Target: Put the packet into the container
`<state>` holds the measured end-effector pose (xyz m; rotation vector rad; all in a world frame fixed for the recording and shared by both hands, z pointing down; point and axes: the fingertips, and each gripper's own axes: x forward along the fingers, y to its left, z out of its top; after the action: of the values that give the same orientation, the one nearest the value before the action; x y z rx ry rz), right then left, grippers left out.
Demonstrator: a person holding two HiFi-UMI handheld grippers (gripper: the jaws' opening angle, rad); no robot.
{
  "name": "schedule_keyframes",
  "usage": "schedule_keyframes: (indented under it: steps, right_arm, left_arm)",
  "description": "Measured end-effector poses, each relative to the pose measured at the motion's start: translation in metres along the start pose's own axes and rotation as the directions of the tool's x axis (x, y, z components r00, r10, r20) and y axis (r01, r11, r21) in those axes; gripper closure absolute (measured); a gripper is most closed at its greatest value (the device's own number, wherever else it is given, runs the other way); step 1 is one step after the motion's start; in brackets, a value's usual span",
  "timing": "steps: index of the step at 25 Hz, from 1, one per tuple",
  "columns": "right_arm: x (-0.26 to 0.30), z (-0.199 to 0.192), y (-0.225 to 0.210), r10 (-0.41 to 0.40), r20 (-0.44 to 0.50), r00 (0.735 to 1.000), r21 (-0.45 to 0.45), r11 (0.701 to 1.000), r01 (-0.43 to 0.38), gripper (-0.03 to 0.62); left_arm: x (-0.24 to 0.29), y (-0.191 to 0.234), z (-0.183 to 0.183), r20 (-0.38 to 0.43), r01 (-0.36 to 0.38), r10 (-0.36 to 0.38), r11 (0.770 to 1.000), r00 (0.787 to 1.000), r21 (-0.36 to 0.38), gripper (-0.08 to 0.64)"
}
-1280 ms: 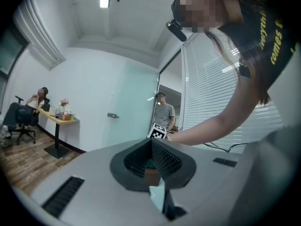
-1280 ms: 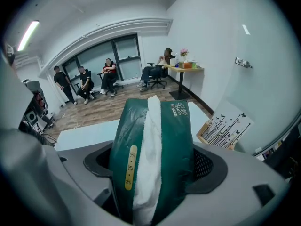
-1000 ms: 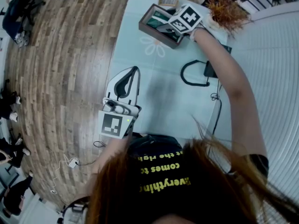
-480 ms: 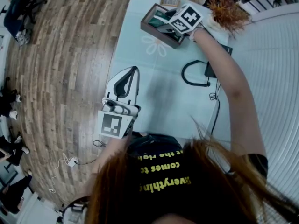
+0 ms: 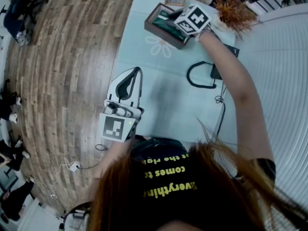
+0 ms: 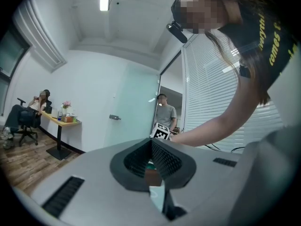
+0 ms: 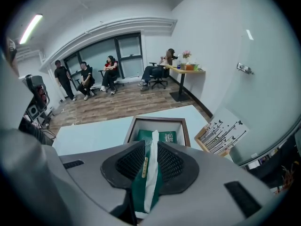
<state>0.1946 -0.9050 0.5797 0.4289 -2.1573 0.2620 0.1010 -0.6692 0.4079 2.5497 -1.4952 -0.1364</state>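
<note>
Pale mint table (image 5: 159,95) runs from near to far, with wood floor (image 5: 62,57) along its left edge and a wide bare stretch in the middle. A black cable (image 5: 199,76) loops at the right. The brown container (image 5: 161,30) sits close to the far edge. The right gripper (image 7: 151,147) tilts down over it. Its jaws have just been closing and now pinch the green packet (image 7: 149,182) along its white seam, above the container's opening. The left gripper (image 5: 138,72) is at the near left edge, jaws pressed together on nothing.
</note>
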Motion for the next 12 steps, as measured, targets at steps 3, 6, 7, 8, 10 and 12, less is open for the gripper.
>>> schedule_keyframes:
  steps: [3, 6, 7, 8, 10, 12]
  right_arm:
    - [-0.002, 0.000, 0.000, -0.013, 0.005, 1.000, -0.017, 1.000, 0.013, 0.537]
    - [-0.005, 0.003, -0.001, -0.030, 0.021, 0.999, -0.032, 0.999, 0.031, 0.564]
    - [-0.007, 0.004, -0.001, -0.034, 0.027, 0.999, -0.032, 0.999, 0.035, 0.567]
    - [-0.008, 0.005, -0.001, -0.037, 0.033, 0.999, -0.031, 0.999, 0.038, 0.568]
    - [-0.010, 0.008, 0.000, -0.043, 0.045, 0.998, -0.036, 0.998, 0.045, 0.568]
    - [-0.011, 0.008, 0.001, -0.054, 0.053, 0.997, -0.051, 0.997, 0.057, 0.568]
  left_arm:
    - [0.001, -0.002, 0.000, -0.001, 0.004, -0.004, 1.000, 1.000, 0.000, 0.558]
    - [0.002, -0.003, -0.001, -0.003, 0.006, -0.006, 1.000, 1.000, -0.001, 0.558]
    - [0.002, -0.003, -0.001, -0.004, 0.007, -0.007, 1.000, 1.000, 0.000, 0.558]
    - [0.002, -0.003, -0.001, -0.004, 0.007, -0.007, 1.000, 1.000, 0.001, 0.558]
    - [0.002, -0.003, -0.001, -0.005, 0.009, -0.009, 1.000, 1.000, 0.002, 0.558]
    - [0.002, -0.004, -0.001, -0.006, 0.009, -0.009, 1.000, 1.000, 0.003, 0.558]
